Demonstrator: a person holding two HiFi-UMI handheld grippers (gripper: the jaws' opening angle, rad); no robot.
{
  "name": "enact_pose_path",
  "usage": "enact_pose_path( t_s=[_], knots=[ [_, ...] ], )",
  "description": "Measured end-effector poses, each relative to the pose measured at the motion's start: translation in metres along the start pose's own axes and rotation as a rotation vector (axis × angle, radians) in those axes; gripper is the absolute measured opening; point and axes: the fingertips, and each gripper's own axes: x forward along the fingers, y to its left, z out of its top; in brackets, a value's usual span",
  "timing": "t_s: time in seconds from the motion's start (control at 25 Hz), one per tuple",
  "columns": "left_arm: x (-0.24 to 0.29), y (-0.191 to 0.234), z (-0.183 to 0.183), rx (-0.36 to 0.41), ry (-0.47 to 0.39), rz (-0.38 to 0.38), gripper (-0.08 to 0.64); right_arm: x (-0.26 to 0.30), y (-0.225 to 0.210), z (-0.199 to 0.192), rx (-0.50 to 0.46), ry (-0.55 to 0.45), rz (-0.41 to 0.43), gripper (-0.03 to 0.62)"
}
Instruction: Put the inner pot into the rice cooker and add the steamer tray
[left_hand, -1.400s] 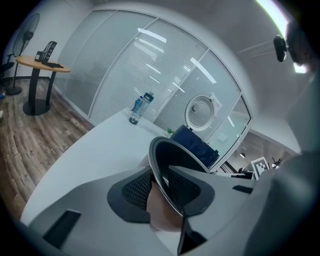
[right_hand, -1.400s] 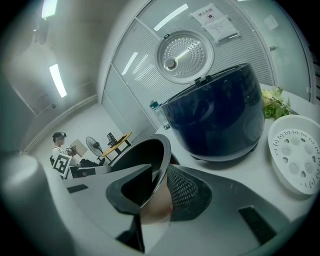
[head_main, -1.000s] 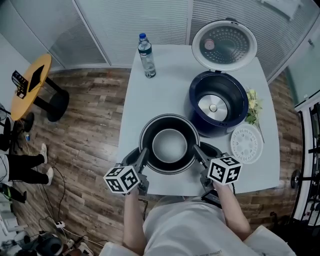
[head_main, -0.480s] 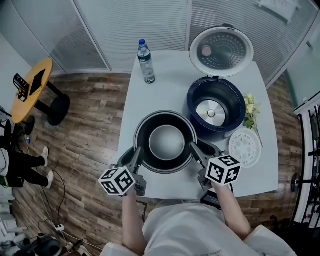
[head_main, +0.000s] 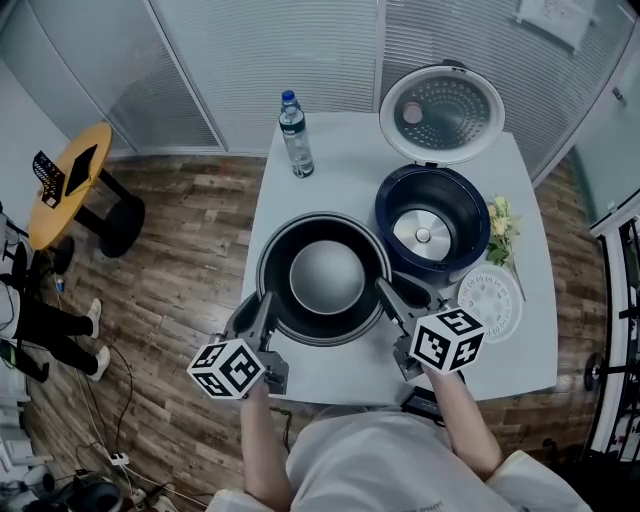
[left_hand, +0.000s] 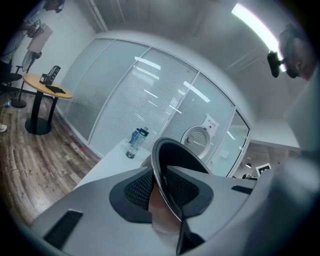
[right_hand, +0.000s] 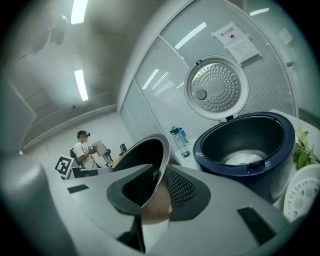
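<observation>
The dark inner pot hangs above the white table, held by its rim from both sides. My left gripper is shut on the rim at the pot's near left, and the pads clamp the thin rim in the left gripper view. On the near right rim, my right gripper is shut too, with the rim between its pads. The navy rice cooker stands open just right of the pot, its lid tipped back. A white perforated steamer tray lies flat beside the cooker.
A water bottle stands at the table's far left. A sprig of flowers lies right of the cooker. A round yellow side table is on the wood floor to the left. A person stands far off in the right gripper view.
Both grippers have risen with the inner pot, lifting it off the table. The pot now looks larger and sits slightly further left.
</observation>
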Motion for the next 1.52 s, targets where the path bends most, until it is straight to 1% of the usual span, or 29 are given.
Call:
enact_pose_path(
  t_s=[0.32, 0.52, 0.92, 1.08, 1.28, 1.52],
  knots=[
    [-0.010, -0.017, 0.031, 0.042, -0.067, -0.025, 0.084, -0.009, 0.018, 0.031, -0.034, -0.072, 0.026, 0.091],
    [-0.014, -0.033, 0.050, 0.077, -0.098, -0.040, 0.084, -0.018, 0.022, 0.050, -0.042, -0.110, 0.026, 0.089],
    [-0.012, -0.064, 0.075, 0.123, -0.132, -0.105, 0.084, -0.043, 0.027, 0.079, -0.055, -0.192, 0.020, 0.089],
    [-0.004, -0.078, 0.080, 0.137, -0.133, -0.135, 0.084, -0.054, 0.022, 0.088, -0.053, -0.220, 0.002, 0.089],
    [0.022, -0.109, 0.079, 0.155, -0.113, -0.183, 0.086, -0.075, -0.005, 0.103, -0.039, -0.256, -0.037, 0.087],
    [0.043, -0.128, 0.075, 0.143, -0.085, -0.247, 0.085, -0.096, -0.018, 0.111, -0.031, -0.289, -0.100, 0.086]
  ],
)
